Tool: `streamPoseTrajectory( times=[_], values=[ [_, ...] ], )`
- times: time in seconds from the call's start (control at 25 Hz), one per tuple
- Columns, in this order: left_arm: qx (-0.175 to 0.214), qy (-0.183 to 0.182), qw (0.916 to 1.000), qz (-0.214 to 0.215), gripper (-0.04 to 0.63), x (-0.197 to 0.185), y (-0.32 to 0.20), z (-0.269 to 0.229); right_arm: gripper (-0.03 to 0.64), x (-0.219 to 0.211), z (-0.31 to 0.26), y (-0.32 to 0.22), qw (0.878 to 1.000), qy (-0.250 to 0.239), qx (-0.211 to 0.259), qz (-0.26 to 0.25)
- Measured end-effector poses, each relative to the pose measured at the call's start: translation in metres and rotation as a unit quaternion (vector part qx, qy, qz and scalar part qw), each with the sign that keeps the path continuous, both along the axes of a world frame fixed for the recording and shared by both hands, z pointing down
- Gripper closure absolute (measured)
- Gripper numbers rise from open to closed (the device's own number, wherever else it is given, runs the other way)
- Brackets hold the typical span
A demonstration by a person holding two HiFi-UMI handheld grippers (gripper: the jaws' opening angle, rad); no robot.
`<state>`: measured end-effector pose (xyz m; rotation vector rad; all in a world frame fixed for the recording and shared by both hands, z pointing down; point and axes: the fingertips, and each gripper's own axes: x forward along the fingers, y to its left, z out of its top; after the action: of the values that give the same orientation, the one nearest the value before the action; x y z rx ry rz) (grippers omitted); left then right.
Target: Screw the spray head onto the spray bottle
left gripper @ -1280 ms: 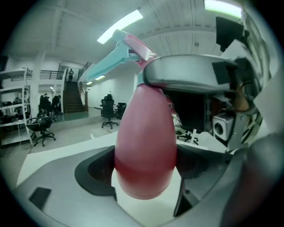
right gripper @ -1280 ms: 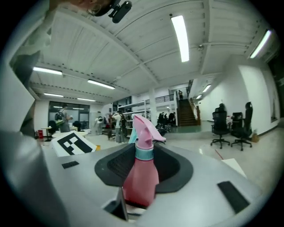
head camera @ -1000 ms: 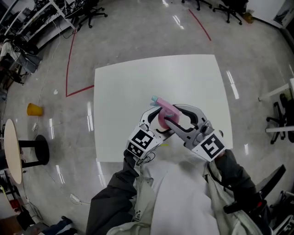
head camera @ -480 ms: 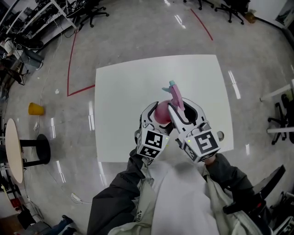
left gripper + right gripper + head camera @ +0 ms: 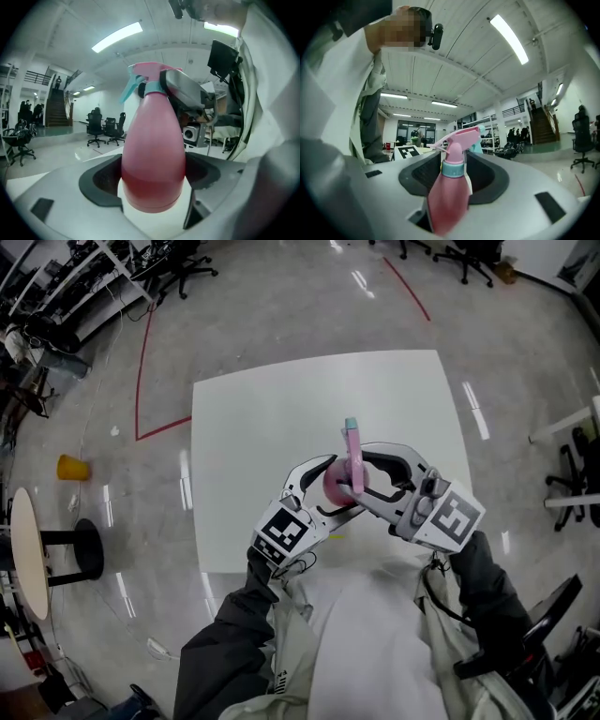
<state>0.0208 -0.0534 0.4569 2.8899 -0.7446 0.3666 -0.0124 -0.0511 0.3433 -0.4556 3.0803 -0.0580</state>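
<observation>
Pinching the wide pink belly of the bottle (image 5: 334, 487) firmly in the left gripper (image 5: 323, 482), lifted clear above the near half of the table (image 5: 253, 418). Probably gripping there, low and at the fattest part, to stop the body from turning while the top is being twisted. Keeping the bottle roughly upright, nozzle pointing away toward the far side of the table.

Reaching in with the right gripper (image 5: 364, 474) from the other side, at the same height above the table, and circling the spray head (image 5: 352, 448). Just now easing its jaws wider, with the neck and the teal collar (image 5: 453, 168) standing between them and a gap showing on either side, so spread loosely around the head and not biting it. Likely letting go for a fresh hold before another turn, though not telling from here whether the collar is already fully tight. Already sitting on the neck, at any rate, not lying loose on the table.

Counting: one bottle, one spray head with one teal collar, two grippers, one table, and nothing else resting on that table.
</observation>
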Motion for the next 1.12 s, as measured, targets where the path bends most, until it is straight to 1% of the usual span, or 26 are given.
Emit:
streamPoseTrajectory(
  times=[0.08,0.12,0.16,0.2,0.24,0.28,0.32,0.36,0.4,0.44,0.48,0.56,0.64,0.68,0.72,0.8,0.84,0.88,0.92,1.0,1.12],
  values=[
    [0.005,-0.011,0.9999,0.005,0.178,0.004,-0.004,-0.002,0.469,-0.001,-0.004,-0.004,1.0,0.006,0.012,-0.011],
    [0.006,-0.006,1.0,0.0,0.178,0.005,-0.005,-0.003,0.472,-0.001,-0.007,-0.006,1.0,0.002,0.022,-0.002],
    [0.007,0.001,0.9999,-0.012,0.178,0.004,-0.007,-0.005,0.476,0.0,-0.009,-0.01,0.999,-0.006,0.03,0.021],
    [0.007,0.005,0.9994,-0.035,0.178,0.002,-0.01,-0.004,0.476,0.002,-0.009,-0.017,0.998,-0.015,0.026,0.06],
    [0.008,0.0,0.9978,-0.067,0.178,-0.002,-0.014,-0.003,0.477,0.006,-0.006,-0.027,0.993,-0.021,0.007,0.112],
    [0.008,-0.013,0.9945,-0.104,0.178,-0.004,-0.019,0.001,0.477,0.011,0.001,-0.037,0.984,-0.023,-0.023,0.173],
    [0.007,-0.03,0.9898,-0.139,0.178,-0.005,-0.023,0.006,0.477,0.017,0.008,-0.046,0.971,-0.022,-0.051,0.231],
    [0.005,-0.039,0.9856,-0.164,0.178,-0.004,-0.025,0.01,0.477,0.021,0.013,-0.05,0.959,-0.019,-0.066,0.276],
    [-0.001,-0.036,0.9838,-0.176,0.178,-0.001,-0.025,0.012,0.479,0.021,0.014,-0.05,0.952,-0.012,-0.061,0.3],
    [-0.007,-0.022,0.9842,-0.175,0.179,0.002,-0.024,0.011,0.477,0.019,0.013,-0.048,0.952,-0.002,-0.042,0.302],
    [-0.01,-0.007,0.9858,-0.167,0.179,0.003,-0.023,0.01,0.477,0.015,0.01,-0.044,0.958,0.007,-0.017,0.287],
    [-0.004,0.009,0.9891,-0.147,0.179,-0.001,-0.029,0.004,0.477,0.006,0.002,-0.039,0.974,0.011,0.029,0.227],
    [0.004,0.018,0.991,-0.133,0.179,-0.013,-0.038,0.002,0.473,0.002,-0.007,-0.031,0.986,-0.014,0.061,0.157],
    [0.003,0.023,0.9917,-0.126,0.179,-0.02,-0.034,0.005,0.473,0.002,-0.009,-0.022,0.989,-0.031,0.062,0.131],
    [-0.002,0.032,0.993,-0.114,0.179,-0.023,-0.023,0.007,0.473,0.006,-0.008,-0.009,0.991,-0.041,0.053,0.112],
    [-0.014,0.061,0.9958,-0.067,0.179,-0.015,0.01,0.002,0.472,0.02,0.0,0.014,0.995,-0.042,0.023,0.083],
    [-0.015,0.072,0.9965,-0.039,0.179,-0.007,0.022,-0.002,0.435,0.028,0.003,0.017,0.996,-0.044,0.013,0.072],
    [-0.015,0.077,0.9968,-0.012,0.179,0.0,0.03,-0.005,0.372,0.035,0.006,0.016,0.997,-0.05,0.006,0.063],
    [-0.014,0.082,0.9965,0.009,0.179,0.006,0.034,-0.007,0.35,0.041,0.007,0.014,0.997,-0.053,-0.003,0.054],
    [-0.015,0.094,0.9951,0.03,0.179,0.011,0.036,-0.01,0.291,0.045,0.009,0.009,0.998,-0.051,-0.024,0.035],
    [-0.014,0.1,0.9942,0.036,0.181,0.01,0.033,-0.009,0.29,0.047,0.015,0.008,0.998,-0.041,-0.048,0.014]
  ],
)
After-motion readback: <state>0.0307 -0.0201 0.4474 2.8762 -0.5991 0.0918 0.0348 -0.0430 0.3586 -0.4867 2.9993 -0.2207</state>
